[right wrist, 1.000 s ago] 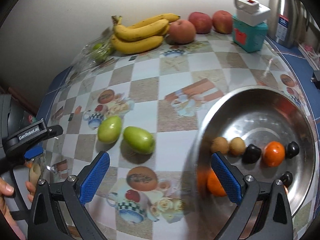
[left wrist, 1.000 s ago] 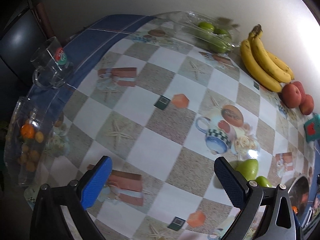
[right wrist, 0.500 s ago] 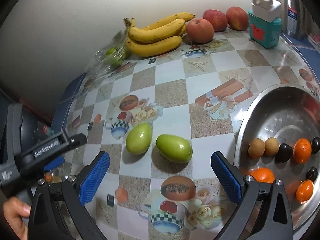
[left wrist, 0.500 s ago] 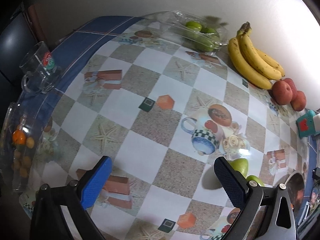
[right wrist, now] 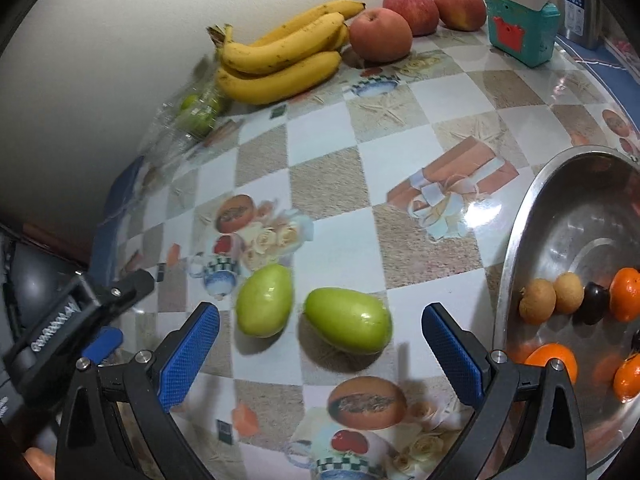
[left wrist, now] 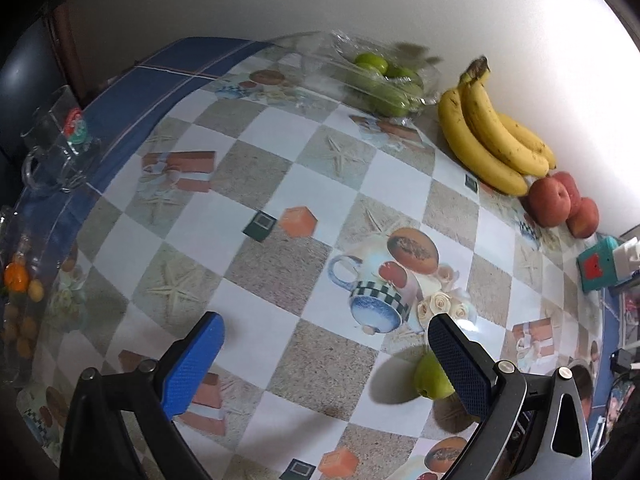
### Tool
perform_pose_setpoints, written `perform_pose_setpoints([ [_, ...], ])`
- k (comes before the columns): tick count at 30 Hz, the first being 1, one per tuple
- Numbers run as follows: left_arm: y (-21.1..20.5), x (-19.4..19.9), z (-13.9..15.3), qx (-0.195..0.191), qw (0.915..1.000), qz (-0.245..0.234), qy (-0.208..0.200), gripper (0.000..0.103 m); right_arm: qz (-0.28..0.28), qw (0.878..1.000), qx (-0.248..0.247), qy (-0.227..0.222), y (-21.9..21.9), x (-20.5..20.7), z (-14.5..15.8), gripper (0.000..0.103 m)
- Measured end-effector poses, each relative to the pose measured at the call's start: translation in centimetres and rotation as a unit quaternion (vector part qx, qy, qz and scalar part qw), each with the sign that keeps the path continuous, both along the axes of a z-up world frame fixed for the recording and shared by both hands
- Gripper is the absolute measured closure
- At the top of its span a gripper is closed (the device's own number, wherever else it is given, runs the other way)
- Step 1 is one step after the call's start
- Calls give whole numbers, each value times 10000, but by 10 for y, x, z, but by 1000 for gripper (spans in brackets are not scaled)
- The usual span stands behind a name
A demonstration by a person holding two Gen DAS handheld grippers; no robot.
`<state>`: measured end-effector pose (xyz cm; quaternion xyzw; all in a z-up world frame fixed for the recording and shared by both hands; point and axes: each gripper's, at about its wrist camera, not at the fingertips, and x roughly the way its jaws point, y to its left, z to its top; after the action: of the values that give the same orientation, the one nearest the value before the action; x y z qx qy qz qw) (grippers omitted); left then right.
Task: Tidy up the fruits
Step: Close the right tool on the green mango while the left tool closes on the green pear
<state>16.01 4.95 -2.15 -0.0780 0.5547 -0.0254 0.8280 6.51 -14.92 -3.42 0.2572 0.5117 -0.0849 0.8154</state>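
Note:
Two loose green fruits lie on the tablecloth: one (right wrist: 265, 300) on the left, one (right wrist: 347, 320) on the right, just ahead of my open, empty right gripper (right wrist: 320, 356). One green fruit (left wrist: 430, 376) shows partly behind my left gripper's right finger. My left gripper (left wrist: 326, 354) is open and empty above the table. Bananas (right wrist: 280, 56) (left wrist: 492, 136) and red apples (right wrist: 380, 34) (left wrist: 554, 204) lie along the wall. A clear bag of green fruits (left wrist: 380, 80) (right wrist: 196, 110) lies beside the bananas.
A steel bowl (right wrist: 520, 240) at the right holds oranges, brown and dark small fruits. A teal box (right wrist: 520, 32) stands by the apples. A glass mug (left wrist: 56, 148) and a clear container with small orange fruits (left wrist: 18, 300) sit at the left edge.
My right gripper has swung left from the steel bowl toward the two green fruits and come closer to them. My left gripper has drifted; the view shifted slightly.

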Motion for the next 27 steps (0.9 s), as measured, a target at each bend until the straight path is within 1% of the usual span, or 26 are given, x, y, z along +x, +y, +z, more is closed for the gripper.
perform_pose_setpoints([
  [9,-28,2,-17,-285,9983,-496,100,1,-51,9990,-336,291,-3,2,-20,2],
  [12,-37,3,-20,-449,9965,-692,134,1,-34,9990,-329,301,-3,3,-23,9],
  [14,-43,2,-21,-520,9952,-811,149,2,-5,9990,-342,291,-2,4,-23,18],
  [15,-47,2,-21,-552,9944,-887,147,4,12,9990,-336,290,-1,4,-24,21],
  [17,-53,0,-21,-593,9929,-1016,153,9,22,9991,-333,272,0,4,-24,29],
  [18,-56,-1,-21,-618,9921,-1077,165,11,37,9990,-348,261,1,5,-23,32],
  [19,-58,-2,-21,-646,9914,-1121,178,13,55,9992,-326,240,1,5,-23,37],
  [20,-60,-2,-22,-695,9905,-1173,201,16,61,9993,-283,217,1,5,-22,44],
  [21,-63,-2,-23,-748,9895,-1217,234,20,68,9995,-226,207,1,5,-23,46],
  [22,-65,-3,-24,-808,9884,-1255,285,21,68,9995,-215,221,1,4,-23,49],
  [27,-72,-5,-30,-940,9851,-1377,428,38,31,9998,-61,206,-2,2,-23,49],
])
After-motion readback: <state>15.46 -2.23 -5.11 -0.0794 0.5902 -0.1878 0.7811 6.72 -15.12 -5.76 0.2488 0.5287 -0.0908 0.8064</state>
